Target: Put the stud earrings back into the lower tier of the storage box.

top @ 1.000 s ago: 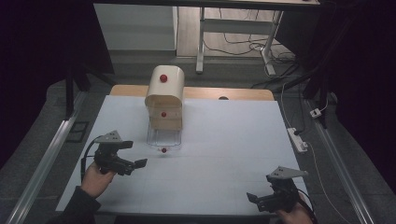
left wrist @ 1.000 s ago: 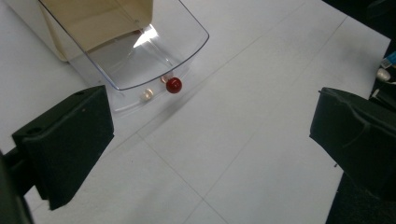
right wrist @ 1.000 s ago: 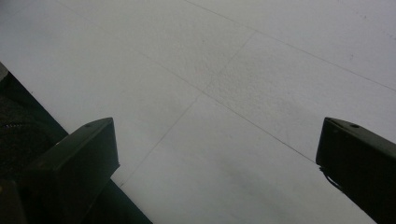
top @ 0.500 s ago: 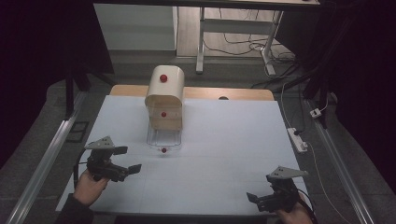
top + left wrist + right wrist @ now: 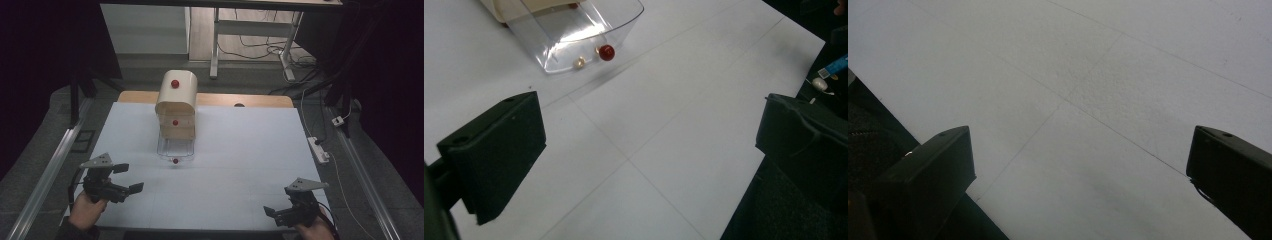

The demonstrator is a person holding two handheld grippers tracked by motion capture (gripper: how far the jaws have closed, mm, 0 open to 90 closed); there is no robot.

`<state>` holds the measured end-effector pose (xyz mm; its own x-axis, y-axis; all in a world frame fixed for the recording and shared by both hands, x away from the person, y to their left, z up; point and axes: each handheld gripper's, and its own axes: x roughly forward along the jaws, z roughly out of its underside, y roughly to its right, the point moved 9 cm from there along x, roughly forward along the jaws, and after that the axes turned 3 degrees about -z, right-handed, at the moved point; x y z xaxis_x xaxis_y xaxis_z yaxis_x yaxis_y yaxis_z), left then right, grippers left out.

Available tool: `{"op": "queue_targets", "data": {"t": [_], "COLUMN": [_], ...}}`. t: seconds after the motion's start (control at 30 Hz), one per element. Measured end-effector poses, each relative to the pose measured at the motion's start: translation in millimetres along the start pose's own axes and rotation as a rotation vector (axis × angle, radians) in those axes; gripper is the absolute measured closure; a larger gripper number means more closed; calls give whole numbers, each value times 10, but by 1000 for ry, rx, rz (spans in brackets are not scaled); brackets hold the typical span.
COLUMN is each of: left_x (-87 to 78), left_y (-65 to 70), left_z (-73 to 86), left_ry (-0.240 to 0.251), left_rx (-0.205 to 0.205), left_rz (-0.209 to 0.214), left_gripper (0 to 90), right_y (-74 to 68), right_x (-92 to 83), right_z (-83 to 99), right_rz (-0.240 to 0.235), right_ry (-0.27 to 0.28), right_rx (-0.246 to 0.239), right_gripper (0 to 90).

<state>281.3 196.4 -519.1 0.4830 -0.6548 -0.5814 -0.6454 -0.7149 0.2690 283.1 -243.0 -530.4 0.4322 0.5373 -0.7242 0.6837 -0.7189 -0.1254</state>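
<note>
Left claw (image 5: 126,178) sits at the 7 o'clock corner of the white surface (image 5: 240,150), held in the person's left hand (image 5: 86,210), jaws spread wide with nothing between them; in the left gripper view the claw (image 5: 644,150) has bare surface between its two black jaws. Right claw (image 5: 281,214) rests at the 5 o'clock corner near the front edge, also wide and empty; the right gripper view confirms the claw (image 5: 1078,170) frames only the sheet and its faint crease lines. The two claws are well apart from each other. The cream dispenser box (image 5: 176,102) with a rounded top stands upright around 11 o'clock from the surface centre, a red knob (image 5: 175,83) on its curved lid and a second red dot on its front face. A clear plastic tray (image 5: 175,148) projects from its base toward the person. One red ball (image 5: 175,161) lies at the tray's front lip; in the left gripper view the red ball (image 5: 606,52) rests inside the clear plastic tray (image 5: 624,20) beside a small pale bead (image 5: 579,62), just apart from it. The left claw points toward the tray at roughly 1 o'clock, near it but not touching. A white power strip (image 5: 318,149) lies off the surface at 3 o'clock.
</note>
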Motion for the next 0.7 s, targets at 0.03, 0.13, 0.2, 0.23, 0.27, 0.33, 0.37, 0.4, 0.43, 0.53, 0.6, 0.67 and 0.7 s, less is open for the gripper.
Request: {"op": "queue_targets", "data": {"t": [0.03, 0.13, 0.2, 0.23, 0.27, 0.33, 0.37, 0.4, 0.43, 0.53, 0.6, 0.67, 0.7], "left_x": [-17, -71, -106, -122, -138, -167, -180, -192, -202, -229, -246, -265, -275], "left_y": [0, -1, -3, -4, -7, -12, -14, -16, -20, -29, -33, -39, -40], "left_z": [17, 64, 94, 108, 123, 151, 164, 178, 193, 236, 264, 290, 301], "left_ry": [-1, 2, 4, 5, 5, 5, 5, 4, 1, -7, -13, -16, -17], "left_rx": [-1, -8, -13, -16, -19, -25, -28, -30, -32, -33, -37, -35, -36], "left_rz": [-2, -8, -10, -11, -13, -16, -16, -16, -18, -30, -34, -43, -44], "left_gripper": [0, 0, 0, 0, 0, 0, 0, 0, 0, 0, 0, 0, 0], "right_y": [1, 1, 2, 3, 3, 3, 3, 3, 3, 2, 4, 4, 4], "right_x": [1, 2, 3, 2, 2, 3, 3, 2, 1, 2, 1, 3, 3], "right_z": [0, 0, -1, 0, 0, 1, 1, 1, 0, 0, 1, 1, 1], "right_rz": [0, -1, -1, -1, 1, 2, 2, 2, 1, 1, 3, 4, 4], "right_ry": [-2, -3, -2, -4, -4, -5, -4, -4, -2, -2, -4, -4, -4], "right_rx": [-3, -3, -3, -4, -4, -5, -5, -5, -4, -3, -6, -6, -6], "right_gripper": [0, 0, 0, 0, 0, 0, 0, 0, 0, 0, 0, 0, 0]}}
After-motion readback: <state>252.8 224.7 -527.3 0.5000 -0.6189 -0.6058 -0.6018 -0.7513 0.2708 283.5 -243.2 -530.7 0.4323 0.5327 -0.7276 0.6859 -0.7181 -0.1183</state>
